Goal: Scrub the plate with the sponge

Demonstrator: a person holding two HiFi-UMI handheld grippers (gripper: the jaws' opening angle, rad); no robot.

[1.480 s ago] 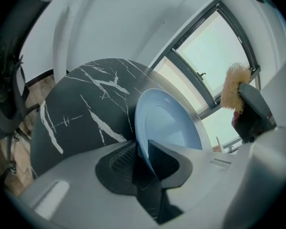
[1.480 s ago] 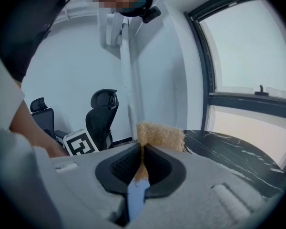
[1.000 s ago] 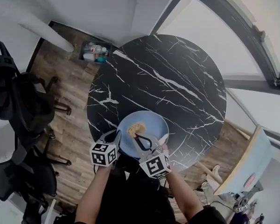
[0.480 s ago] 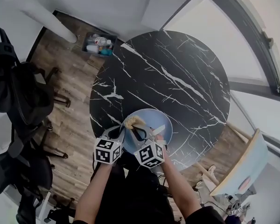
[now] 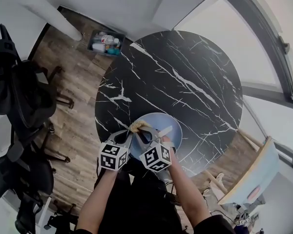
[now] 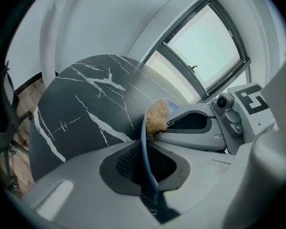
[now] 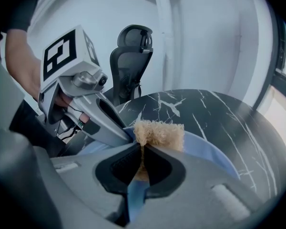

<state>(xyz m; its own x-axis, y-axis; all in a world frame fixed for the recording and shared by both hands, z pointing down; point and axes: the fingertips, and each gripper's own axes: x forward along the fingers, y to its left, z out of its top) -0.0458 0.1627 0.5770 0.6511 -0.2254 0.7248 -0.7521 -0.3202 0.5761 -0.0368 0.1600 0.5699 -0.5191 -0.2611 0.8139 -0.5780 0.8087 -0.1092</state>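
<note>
Plate (image 5: 173, 141), lower centre, pinched at its rim by left claw (image 6: 146, 144); right claw (image 7: 142, 162) clamps sponge (image 7: 159, 134). Scrubbing seems underway; next, rub across.

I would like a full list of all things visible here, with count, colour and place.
table: one, black marble, round, centre.
plate: one, blue, table's near edge.
sponge: one, tan, at the plate's left rim.
chairs: at least two, black, far left.
box: one, dark, with bottles, on the wooden floor.
left gripper: one, grey, jaws just closed further on the plate's rim.
right gripper: one, grey, shut on the sponge.
</note>
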